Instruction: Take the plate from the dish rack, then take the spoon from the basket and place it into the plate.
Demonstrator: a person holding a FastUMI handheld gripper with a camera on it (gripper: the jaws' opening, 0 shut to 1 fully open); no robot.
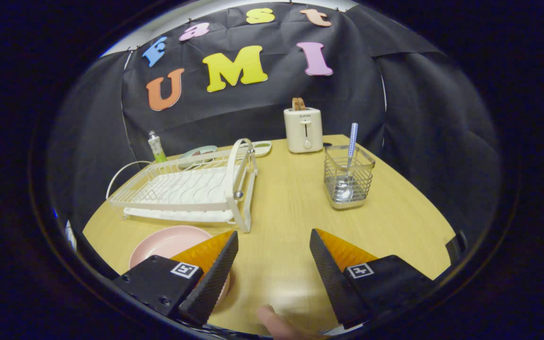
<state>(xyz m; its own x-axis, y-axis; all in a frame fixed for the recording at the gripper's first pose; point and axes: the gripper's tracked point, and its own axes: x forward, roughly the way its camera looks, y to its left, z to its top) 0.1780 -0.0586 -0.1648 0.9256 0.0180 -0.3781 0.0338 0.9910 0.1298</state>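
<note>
Gripper [273, 243] fingers spread wide, nothing btwn, above table [291, 208]. Pink plate [168, 243] on table, near left, partly under left finger. Spoon [347, 165] upright in wire basket [349, 177], far right. Dish rack [187, 189] far left.

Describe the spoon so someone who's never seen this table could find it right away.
Start at the cream toaster at the back of the wooden table. Just in front of it and to its side stands a wire basket, well beyond the open claw. The spoon stands inside it, bowl down, the only thing with a blue-and-white checked handle.
</note>
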